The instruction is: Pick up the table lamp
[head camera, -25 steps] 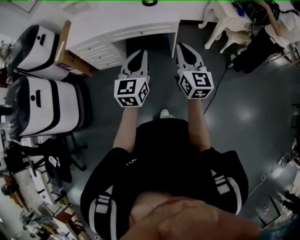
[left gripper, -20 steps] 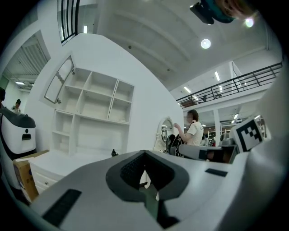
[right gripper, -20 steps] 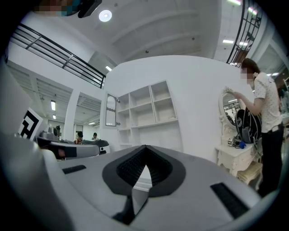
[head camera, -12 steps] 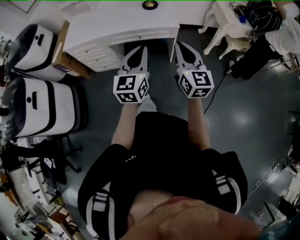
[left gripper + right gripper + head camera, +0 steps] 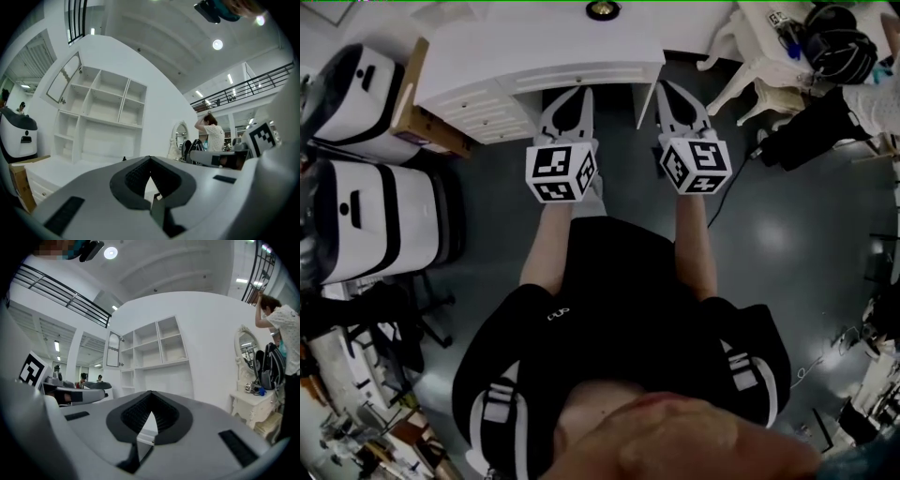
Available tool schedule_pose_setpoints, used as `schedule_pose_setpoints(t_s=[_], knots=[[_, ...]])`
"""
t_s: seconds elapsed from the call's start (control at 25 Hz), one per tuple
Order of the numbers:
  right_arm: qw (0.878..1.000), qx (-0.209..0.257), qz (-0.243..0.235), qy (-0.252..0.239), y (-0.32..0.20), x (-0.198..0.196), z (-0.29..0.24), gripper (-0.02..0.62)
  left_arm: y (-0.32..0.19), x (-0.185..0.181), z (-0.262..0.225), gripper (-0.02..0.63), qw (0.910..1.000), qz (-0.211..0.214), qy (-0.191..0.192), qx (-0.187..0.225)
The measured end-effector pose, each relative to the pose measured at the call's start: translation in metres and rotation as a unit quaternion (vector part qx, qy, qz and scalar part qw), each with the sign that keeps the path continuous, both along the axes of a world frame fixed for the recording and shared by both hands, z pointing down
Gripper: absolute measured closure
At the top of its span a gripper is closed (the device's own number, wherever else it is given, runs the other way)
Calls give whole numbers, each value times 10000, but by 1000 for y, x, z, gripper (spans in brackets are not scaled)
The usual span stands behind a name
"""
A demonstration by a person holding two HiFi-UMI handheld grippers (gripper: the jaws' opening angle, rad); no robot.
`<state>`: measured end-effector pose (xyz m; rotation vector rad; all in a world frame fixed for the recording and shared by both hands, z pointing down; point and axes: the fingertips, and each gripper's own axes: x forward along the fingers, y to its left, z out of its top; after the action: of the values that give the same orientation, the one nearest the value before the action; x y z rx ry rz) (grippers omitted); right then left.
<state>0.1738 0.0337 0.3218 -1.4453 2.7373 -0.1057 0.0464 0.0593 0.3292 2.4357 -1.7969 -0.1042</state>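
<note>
Table lamp (image 5: 602, 9) top centre of frame, on white desk (image 5: 487, 56). L gripper (image 5: 581, 95) & R gripper (image 5: 666, 90) both clenched, empty, tips at desk front edge. Open floor (image 5: 806, 234) right; white machines (image 5: 366, 216) crowd left.

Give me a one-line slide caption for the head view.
Person holds the left gripper and right gripper, both shut and empty, side by side toward a white desk.

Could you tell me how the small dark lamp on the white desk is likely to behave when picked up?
The table lamp looks small against the white desk, so it is probably light. From above it is round, so a grip may slip around it. It is too small here to judge fragility.
</note>
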Motion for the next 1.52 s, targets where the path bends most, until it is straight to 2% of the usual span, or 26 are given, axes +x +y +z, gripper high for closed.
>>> schedule_pose_setpoints(t_s=[0.2,0.36,0.6,0.72,1.12,1.2,1.28,1.52], knots=[[9994,-124,-309,-78,-46,-41,15,590,-34,-30,15,598,9996,-221,-105,-156],[9987,-139,-498,26,-88,-78,24,591,-76,-64,24,598,9989,-415,-50,-227],[9984,-308,-440,164,-152,-111,45,591,-140,-100,48,598,9979,-469,140,-434],[9985,-353,-395,113,-189,-122,52,591,-178,-114,60,598,9966,-498,98,-652],[9982,-546,-230,32,-306,-167,81,588,-299,-157,94,598,9938,-231,-45,-1088],[9982,-563,-215,76,-327,-175,82,566,-321,-165,97,598,9936,-160,-8,-1118],[9979,-600,-219,133,-344,-182,84,511,-339,-170,99,598,9937,-72,30,-1119],[9971,-692,39,319,-371,-188,92,511,-373,-177,106,598,9930,177,153,-1156]])
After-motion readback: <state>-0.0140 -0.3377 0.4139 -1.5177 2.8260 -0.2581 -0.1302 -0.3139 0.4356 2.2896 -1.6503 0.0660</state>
